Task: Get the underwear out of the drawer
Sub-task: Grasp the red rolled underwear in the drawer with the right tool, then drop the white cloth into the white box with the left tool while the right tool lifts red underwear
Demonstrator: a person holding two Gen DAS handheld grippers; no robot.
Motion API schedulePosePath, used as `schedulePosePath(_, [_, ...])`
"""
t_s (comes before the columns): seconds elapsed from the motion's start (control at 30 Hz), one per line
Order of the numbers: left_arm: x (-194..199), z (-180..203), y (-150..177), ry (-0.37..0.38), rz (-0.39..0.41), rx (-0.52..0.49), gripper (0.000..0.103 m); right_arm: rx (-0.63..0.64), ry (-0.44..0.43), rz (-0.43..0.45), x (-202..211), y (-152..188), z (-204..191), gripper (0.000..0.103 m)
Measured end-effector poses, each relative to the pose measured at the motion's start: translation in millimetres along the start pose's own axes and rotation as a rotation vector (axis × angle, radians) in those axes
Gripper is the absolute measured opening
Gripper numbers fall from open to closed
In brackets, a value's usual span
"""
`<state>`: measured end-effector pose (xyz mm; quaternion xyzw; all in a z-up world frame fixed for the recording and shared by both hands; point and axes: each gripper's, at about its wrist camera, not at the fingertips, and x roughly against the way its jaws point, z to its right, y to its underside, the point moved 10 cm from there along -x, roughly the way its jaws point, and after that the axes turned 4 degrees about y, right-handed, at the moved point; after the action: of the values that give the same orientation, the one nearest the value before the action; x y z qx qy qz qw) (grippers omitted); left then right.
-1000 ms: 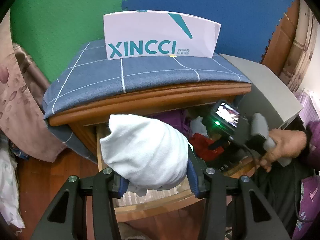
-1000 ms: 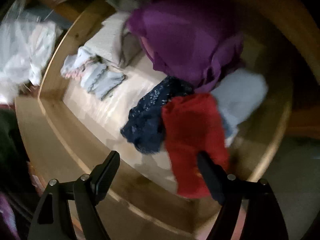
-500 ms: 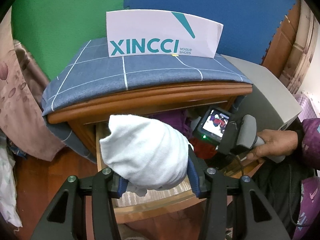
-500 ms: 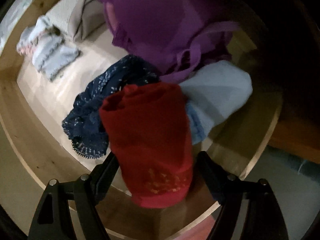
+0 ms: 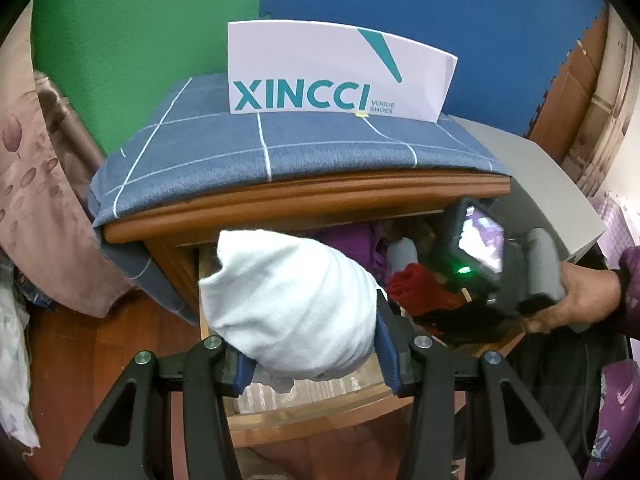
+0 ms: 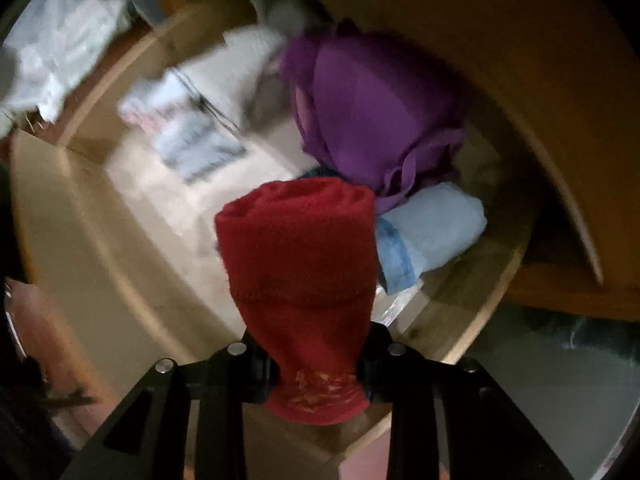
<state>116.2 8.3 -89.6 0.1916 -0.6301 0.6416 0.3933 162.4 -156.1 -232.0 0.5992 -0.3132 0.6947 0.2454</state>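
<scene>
The right gripper (image 6: pixel 316 364), open over the wooden drawer (image 6: pixel 72 216) a second ago, is closing on the rolled red cloth underwear (image 6: pixel 298 272) at lower centre, apparently lifting it. The left gripper (image 5: pixel 312 354) still clamps a white cloth bundle (image 5: pixel 292 304).

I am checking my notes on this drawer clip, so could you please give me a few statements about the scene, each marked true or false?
1. The left gripper holds a white rolled garment. True.
2. The right gripper has a blue garment between its fingers. False: its closing jaws pinch a red rolled garment.
3. A purple garment lies in the drawer. True.
4. The cabinet top is bare wood. False: a blue checked cloth covers it, with a white XINCCI card standing on it.
</scene>
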Motion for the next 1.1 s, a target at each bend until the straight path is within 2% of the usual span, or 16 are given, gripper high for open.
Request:
schedulePosePath(0.23, [11, 8, -9, -0.004, 0.021, -0.017, 0.046, -0.202, -0.191, 0.201, 75, 3, -5, 0.03])
schedulePosePath(0.33, [17, 14, -14, -0.002, 0.026, -0.027, 0.046, -0.245, -0.241, 0.28, 100, 12, -26, 0.03])
schedulePosePath(0.4, [23, 17, -19, -0.005, 0.032, -0.038, 0.046, -0.265, -0.272, 0.337, 109, 6, -45, 0.03])
schedulePosePath(0.47, [26, 20, -26, -0.013, 0.036, -0.053, 0.046, -0.277, -0.278, 0.382, 127, 9, -44, 0.03])
schedulePosePath(0.7, [40, 32, -65, -0.06, 0.068, -0.122, 0.046, -0.33, -0.29, 0.459, 146, 18, -19, 0.03])
schedulePosePath(1.1, [46, 66, -171, -0.144, 0.146, -0.26, 0.046, -0.385, -0.399, 0.583, 156, 23, -8, 0.031])
